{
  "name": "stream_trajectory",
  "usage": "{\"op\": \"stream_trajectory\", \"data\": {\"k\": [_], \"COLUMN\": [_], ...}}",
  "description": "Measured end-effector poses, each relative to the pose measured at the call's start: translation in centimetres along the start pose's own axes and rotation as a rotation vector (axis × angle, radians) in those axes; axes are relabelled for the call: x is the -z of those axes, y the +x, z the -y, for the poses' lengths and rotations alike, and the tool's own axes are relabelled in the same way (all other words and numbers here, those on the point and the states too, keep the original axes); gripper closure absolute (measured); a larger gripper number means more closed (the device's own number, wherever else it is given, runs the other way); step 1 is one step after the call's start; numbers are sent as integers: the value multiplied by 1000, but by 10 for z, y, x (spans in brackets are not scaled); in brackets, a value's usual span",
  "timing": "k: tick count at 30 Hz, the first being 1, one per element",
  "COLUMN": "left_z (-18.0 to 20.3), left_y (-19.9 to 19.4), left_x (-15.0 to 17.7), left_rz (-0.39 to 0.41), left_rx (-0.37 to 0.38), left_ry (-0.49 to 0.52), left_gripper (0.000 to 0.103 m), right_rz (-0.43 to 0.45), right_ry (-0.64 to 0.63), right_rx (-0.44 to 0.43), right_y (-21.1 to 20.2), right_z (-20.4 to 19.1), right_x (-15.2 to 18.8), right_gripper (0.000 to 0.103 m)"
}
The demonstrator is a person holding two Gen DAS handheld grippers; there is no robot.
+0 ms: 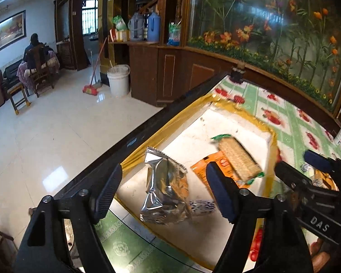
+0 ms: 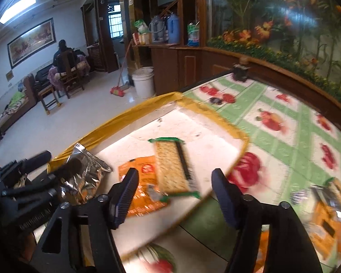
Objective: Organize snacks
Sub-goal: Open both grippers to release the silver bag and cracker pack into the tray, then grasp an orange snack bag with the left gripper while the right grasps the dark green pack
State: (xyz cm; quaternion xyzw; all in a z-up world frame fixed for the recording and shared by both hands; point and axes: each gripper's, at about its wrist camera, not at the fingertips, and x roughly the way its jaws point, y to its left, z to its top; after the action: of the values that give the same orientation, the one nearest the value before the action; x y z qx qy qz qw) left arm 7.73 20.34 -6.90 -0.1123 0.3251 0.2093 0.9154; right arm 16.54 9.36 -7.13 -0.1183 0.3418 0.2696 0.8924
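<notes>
- Cracker pack, light, brittle, slick-wrapped, lies on the orange packet mid-tray: grip its long sides gently.
- Left gripper and right gripper fingers: released, empty.

You get bright ceiling light upper left, glare on the floor, motion blur lower right, bent dark corners.
</notes>
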Motion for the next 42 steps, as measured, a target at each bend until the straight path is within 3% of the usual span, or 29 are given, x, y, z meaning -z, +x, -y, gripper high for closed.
{"op": "stream_trajectory", "data": {"k": [2,5,12,20,29,36,42], "left_z": [6,19,66,112,179,208,225], "left_y": [-14,-29,-50,-59,-24,9,23], "left_x": [1,3,14,36,64,71,71], "left_rz": [22,35,29,-14,-170,-301,-328], "left_rx": [20,58,114,170,253,322,323], "left_ry": [10,33,121,234,328,268,276], "left_gripper": [25,20,20,20,21,21,21], "right_rz": [21,23,40,18,-43,-89,-156], "right_ry": [-8,-1,49,215,422,528,595], "right_rx": [77,172,292,319,346,343,352], "right_y": [-23,-49,-99,-140,-163,-157,-132], "right_z": [8,24,63,128,200,228,239], "right_x": [9,19,47,106,177,200,205], "right_gripper": [17,17,16,16,15,15,15]}}
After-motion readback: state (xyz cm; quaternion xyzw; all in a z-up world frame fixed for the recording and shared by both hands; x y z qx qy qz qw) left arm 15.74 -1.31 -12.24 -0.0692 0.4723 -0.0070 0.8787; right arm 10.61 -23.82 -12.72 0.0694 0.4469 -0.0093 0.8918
